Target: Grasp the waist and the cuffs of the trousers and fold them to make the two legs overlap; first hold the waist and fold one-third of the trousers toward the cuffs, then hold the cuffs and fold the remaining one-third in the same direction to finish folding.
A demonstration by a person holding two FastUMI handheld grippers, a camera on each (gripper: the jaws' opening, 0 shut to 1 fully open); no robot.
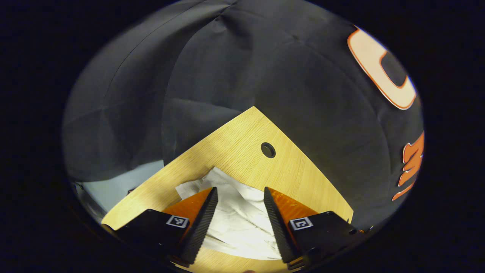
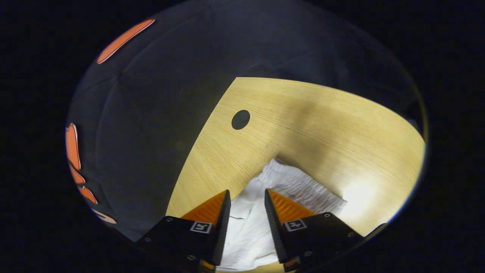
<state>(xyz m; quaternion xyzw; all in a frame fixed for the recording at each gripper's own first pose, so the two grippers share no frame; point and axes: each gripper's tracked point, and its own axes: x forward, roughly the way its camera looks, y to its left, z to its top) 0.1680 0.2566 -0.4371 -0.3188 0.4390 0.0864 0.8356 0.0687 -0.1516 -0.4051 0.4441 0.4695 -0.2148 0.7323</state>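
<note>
White trousers [image 1: 235, 212] are seen lying on a light wooden table [image 1: 235, 151], and both views look down on them from just above. In the left gripper view, the left gripper [image 1: 240, 195] is held with its two fingers spread wide apart over a crumpled end of the cloth; the fabric is seen through the gap between them, and nothing is clamped. Whether the fingertips touch the cloth cannot be told from this angle. The end of the garment under this gripper is creased and bunched, with its edge reaching toward a round hole [image 1: 268, 150] in the tabletop (the hole lies well beyond the fabric, near the table's far corner). In the right gripper view, the right gripper [image 2: 246, 197] is likewise held parted, though with a narrower gap, and white cloth is visible between the fingers without being pinched. Just beyond its fingertips the gathered, elastic waist [image 2: 299, 185] of the trousers is seen, lying flat on the wood and running off to the right. The same kind of round hole [image 2: 240, 120] is seen farther off on the table [image 2: 322, 125]. A bright patch of light falls on the wood beside the waist. Behind the table edge, the dark cloth wall [image 1: 265, 68] of the booth is visible.
</note>
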